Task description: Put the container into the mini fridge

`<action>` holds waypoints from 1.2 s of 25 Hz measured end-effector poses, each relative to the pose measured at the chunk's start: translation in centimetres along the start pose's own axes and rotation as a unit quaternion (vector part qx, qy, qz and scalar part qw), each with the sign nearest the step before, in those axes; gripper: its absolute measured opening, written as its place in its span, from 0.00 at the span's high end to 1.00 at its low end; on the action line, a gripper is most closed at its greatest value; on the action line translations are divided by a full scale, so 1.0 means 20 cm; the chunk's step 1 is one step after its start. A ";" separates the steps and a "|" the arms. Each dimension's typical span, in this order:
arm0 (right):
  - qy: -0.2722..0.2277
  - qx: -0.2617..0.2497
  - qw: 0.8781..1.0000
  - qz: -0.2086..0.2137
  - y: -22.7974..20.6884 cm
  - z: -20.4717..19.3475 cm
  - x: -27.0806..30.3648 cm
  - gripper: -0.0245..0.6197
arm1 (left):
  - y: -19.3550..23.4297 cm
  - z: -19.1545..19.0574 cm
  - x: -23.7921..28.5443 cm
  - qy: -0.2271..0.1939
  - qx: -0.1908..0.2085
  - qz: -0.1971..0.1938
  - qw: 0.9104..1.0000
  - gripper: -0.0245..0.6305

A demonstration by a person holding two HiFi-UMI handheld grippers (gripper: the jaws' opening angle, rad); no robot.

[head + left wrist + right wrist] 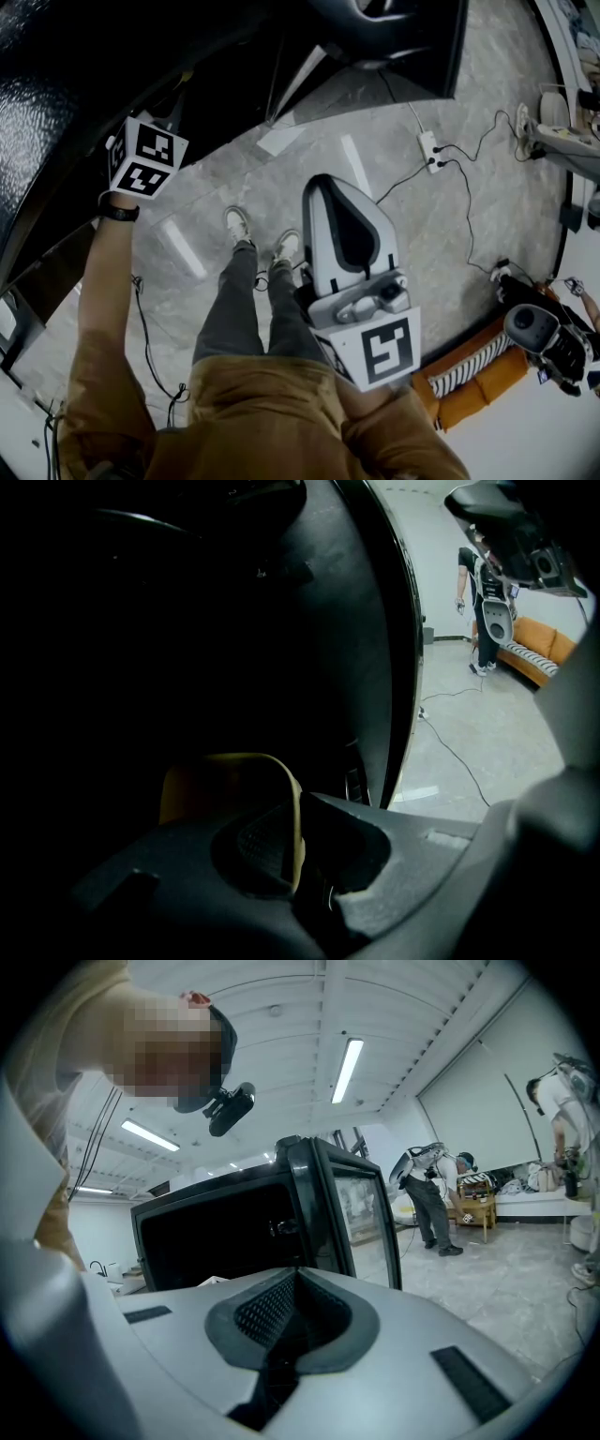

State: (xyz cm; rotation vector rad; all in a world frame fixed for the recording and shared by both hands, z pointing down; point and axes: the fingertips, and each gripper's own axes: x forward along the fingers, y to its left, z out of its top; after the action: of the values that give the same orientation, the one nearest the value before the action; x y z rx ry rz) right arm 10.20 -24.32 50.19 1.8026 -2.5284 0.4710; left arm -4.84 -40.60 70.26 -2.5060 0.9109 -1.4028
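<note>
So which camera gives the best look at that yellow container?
The left gripper view: the yellow container sits right there, its wall pinched in the left gripper. The head view shows only that gripper at the dark fridge; the right gripper view shows the fridge, no container.

Glossy mini fridge, polished stone floor, matt container

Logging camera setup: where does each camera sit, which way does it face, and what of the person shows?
Head view: on the person's head, facing down at the floor; legs, shoes, left gripper and right gripper show.
Left gripper view: on the left gripper, facing into the mini fridge; its jaws pinch the container.
Right gripper view: on the right gripper, tilted up at the mini fridge and ceiling; jaws together, empty; shirt shows.
Shared: all three show the mini fridge.
</note>
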 end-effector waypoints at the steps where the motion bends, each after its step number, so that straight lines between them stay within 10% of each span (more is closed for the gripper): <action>1: 0.001 -0.001 1.000 0.000 -0.01 -0.01 0.00 0.96 | 0.01 0.01 0.01 -0.003 0.001 0.001 1.000 0.94; 30: -0.002 -0.004 1.000 0.004 0.01 0.00 -0.13 0.96 | 0.02 0.13 -0.20 -0.080 -0.045 0.080 0.993 0.91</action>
State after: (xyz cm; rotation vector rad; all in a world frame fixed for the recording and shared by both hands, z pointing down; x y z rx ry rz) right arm 10.80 -21.93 49.64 1.7940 -2.5372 0.4586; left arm -4.44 -39.17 65.71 -2.4997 1.1357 -1.1197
